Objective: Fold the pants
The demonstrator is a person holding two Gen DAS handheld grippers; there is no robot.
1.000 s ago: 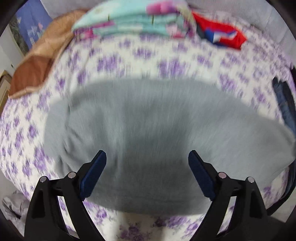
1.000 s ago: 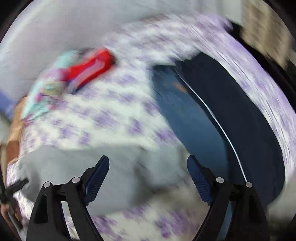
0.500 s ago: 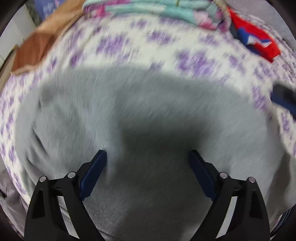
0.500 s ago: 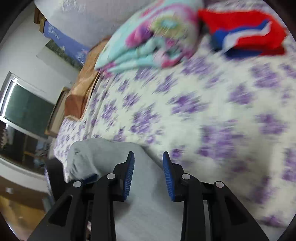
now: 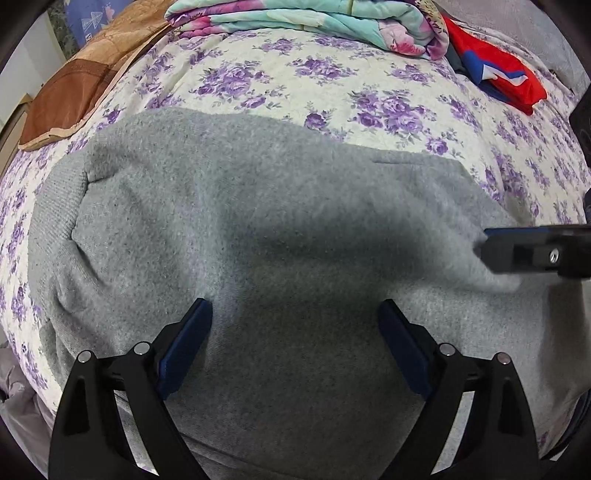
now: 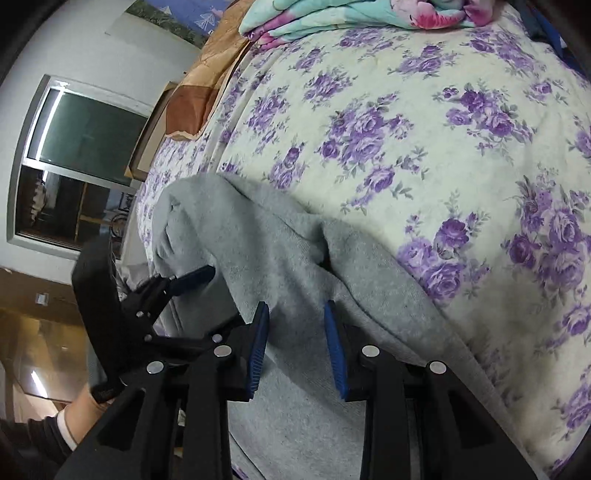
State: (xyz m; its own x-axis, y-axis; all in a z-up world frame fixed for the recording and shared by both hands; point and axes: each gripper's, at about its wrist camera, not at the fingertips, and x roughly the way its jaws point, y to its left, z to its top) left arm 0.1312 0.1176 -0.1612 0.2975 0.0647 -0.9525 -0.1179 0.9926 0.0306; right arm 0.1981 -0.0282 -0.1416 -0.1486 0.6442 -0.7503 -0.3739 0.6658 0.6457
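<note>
Grey fleece pants [image 5: 258, 221] lie across a floral bedspread [image 5: 332, 81]. My left gripper [image 5: 295, 332] is open, its blue pads low over the cloth near the front edge, holding nothing. My right gripper [image 6: 295, 332] has its jaws partly closed around a raised fold of the grey pants [image 6: 295, 295]; whether the pads pinch it is unclear. The right gripper also shows at the right edge of the left wrist view [image 5: 535, 251], at the pants' right end. The left gripper shows in the right wrist view [image 6: 177, 284], with a hand [image 6: 85, 410] behind it.
A folded floral quilt [image 5: 314, 18] and red-and-blue clothing [image 5: 495, 74] lie at the far side of the bed. A brown blanket [image 5: 74, 81] sits far left. A window [image 6: 74, 158] is beyond the bed's left side.
The right gripper swung from the dark pants at the bed's right, narrowed its jaws, and came down onto the grey pants' right end. The left gripper moved closer over the grey cloth, still open.
</note>
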